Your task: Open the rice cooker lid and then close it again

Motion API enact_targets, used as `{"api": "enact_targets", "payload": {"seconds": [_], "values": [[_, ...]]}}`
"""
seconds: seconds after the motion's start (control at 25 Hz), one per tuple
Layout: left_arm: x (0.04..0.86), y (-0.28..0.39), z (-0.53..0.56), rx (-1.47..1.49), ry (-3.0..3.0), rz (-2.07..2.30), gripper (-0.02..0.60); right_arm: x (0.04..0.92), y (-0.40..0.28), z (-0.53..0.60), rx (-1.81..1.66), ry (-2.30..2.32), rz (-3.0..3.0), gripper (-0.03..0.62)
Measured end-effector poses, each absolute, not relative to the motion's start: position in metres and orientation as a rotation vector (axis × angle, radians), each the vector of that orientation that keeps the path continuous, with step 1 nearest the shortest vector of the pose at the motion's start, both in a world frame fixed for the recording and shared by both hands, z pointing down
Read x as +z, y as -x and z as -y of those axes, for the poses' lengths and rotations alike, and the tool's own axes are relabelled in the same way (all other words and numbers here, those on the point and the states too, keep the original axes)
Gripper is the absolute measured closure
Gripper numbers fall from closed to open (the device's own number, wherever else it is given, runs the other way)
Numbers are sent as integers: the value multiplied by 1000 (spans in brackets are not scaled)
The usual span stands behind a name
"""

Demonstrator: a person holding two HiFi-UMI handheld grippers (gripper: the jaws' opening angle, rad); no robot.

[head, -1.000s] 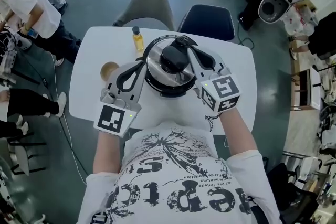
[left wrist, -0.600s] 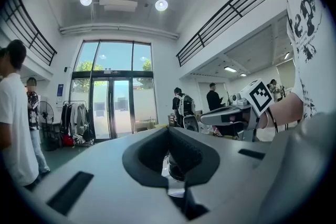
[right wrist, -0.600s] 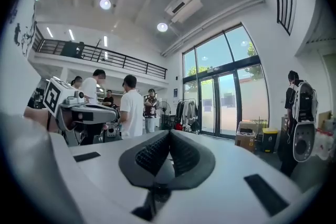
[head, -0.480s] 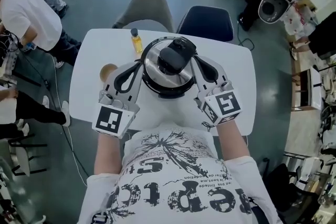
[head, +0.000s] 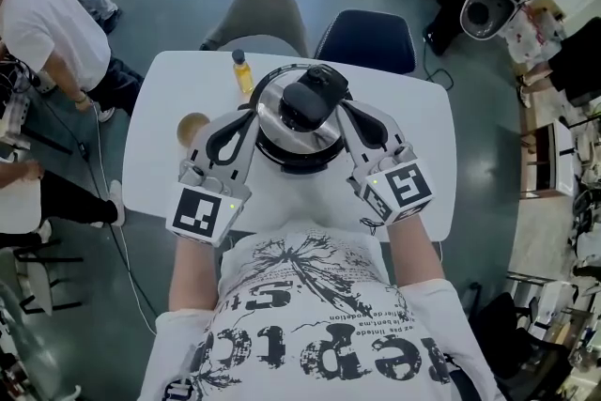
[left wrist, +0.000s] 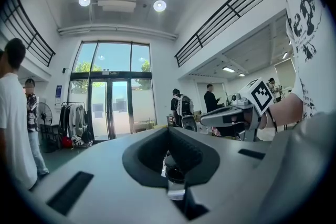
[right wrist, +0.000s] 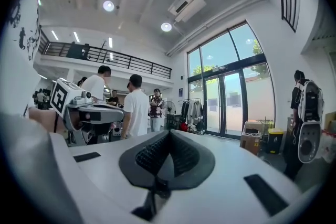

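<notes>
On the near side of the rice cooker (head: 299, 161) the person's forearms reach in over the white table (head: 418, 141), one hand-held gripper on each flank of the pot. The cooker stands mid-table with its steel lid (head: 280, 125) over it, so the inside is hidden. A thin crescent of the black body shows along the near edge, and I can't tell whether the lid is fully seated.

The left gripper (head: 252, 114) lies with its tips against the lid's left edge. Its jaws are drawn together at the tips, and something small, dark and glossy sits in the hollow between its pads (left wrist: 152, 157) — what, I can't make out. The right gripper (head: 346, 106) rests at the lid's right edge beside the black knob (head: 310, 102), jaws closed tip to tip with nothing between them.

Just left of the cooker stands a small brownish cup (head: 193, 127), its contents unclear. Behind the cooker on the left is a little bottle (head: 244, 72) of yellow liquid with a dark cap. Beyond the table's far edge are a grey chair (head: 269, 9) and a navy chair (head: 371, 38).
</notes>
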State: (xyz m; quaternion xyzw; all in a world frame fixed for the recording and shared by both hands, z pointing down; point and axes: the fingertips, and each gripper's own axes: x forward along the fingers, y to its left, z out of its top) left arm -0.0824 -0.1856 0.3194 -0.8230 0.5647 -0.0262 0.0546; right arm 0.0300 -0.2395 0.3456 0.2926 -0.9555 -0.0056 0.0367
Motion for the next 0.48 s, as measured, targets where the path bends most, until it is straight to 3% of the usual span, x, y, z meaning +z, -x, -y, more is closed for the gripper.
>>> {"api": "enact_targets", "payload": {"seconds": [0.48], "values": [[321, 81, 182, -85, 2486, -1733, 568, 347, -45, 240, 10, -981, 2936, 582]]}}
